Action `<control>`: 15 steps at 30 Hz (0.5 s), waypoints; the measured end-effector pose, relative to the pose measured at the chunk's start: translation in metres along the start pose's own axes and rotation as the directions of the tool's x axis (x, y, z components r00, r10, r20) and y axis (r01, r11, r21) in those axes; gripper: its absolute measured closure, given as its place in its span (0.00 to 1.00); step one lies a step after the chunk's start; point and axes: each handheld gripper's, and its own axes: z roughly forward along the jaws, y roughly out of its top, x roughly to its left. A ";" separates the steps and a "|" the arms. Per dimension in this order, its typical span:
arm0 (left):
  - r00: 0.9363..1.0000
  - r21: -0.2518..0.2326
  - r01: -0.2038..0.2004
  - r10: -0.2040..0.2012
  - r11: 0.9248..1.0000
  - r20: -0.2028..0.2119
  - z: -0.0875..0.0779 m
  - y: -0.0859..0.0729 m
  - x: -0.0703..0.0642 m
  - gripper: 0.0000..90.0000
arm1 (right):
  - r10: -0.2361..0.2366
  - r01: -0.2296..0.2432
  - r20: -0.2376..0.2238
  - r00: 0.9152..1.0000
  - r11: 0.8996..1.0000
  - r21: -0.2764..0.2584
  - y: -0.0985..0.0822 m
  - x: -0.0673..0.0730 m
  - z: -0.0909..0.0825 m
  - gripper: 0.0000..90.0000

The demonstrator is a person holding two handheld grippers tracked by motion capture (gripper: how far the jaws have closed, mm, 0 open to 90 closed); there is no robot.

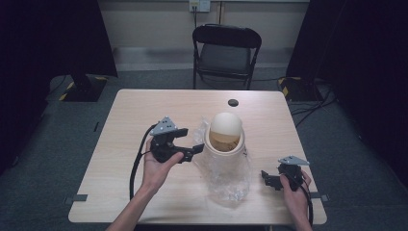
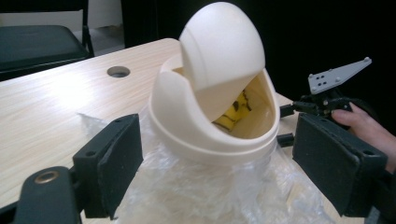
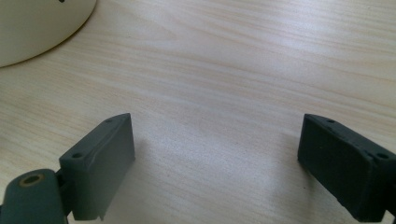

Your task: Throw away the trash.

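Item: cream desktop bin (image 1: 224, 139) with a domed swing lid (image 2: 219, 51), standing upright near the middle of the desk (image 1: 144, 110). The lid is tipped, so the mouth is open toward the person; something yellow lies inside, too hidden to identify.

Liner: clear plastic bag (image 1: 226, 178), bunched around the lower body of the bin and spilling onto the desk on the person's side of it. It looks loose rather than fitted, probably because the liner is partway through being put in or taken out.

Left gripper (image 1: 190, 144): just left of the bin, held level and aimed at it. Its jaws stand moderately apart with nothing between them; the pads are clear of both bin and bag. The pose suggests either a release or a fresh approach to the rim.

Right gripper (image 1: 267, 179): well to the right of the bin, low over bare desk. Jaws wide apart and empty, apparently parked out of the way.

Other: round cable hole (image 1: 233, 102) beyond the bin; a folding chair (image 1: 226, 48) behind the desk.
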 end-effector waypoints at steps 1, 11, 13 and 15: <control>1.000 -0.004 -0.008 0.008 1.000 -0.010 -0.003 0.000 0.001 0.17 | 0.000 0.000 0.000 1.000 1.000 0.000 0.000 0.000 0.000 0.11; 0.999 0.013 0.000 0.001 1.000 -0.042 -0.024 -0.015 0.012 0.18 | 0.000 0.000 0.000 1.000 1.000 0.000 0.000 0.000 0.000 0.11; 0.998 0.038 0.019 -0.016 0.999 -0.062 -0.028 -0.021 0.017 0.18 | 0.000 0.000 0.000 1.000 1.000 0.000 0.000 0.000 0.000 0.11; 0.996 0.037 0.035 -0.031 0.999 -0.088 -0.037 -0.031 0.025 0.18 | 0.000 0.000 0.000 1.000 1.000 0.000 0.000 0.000 0.000 0.11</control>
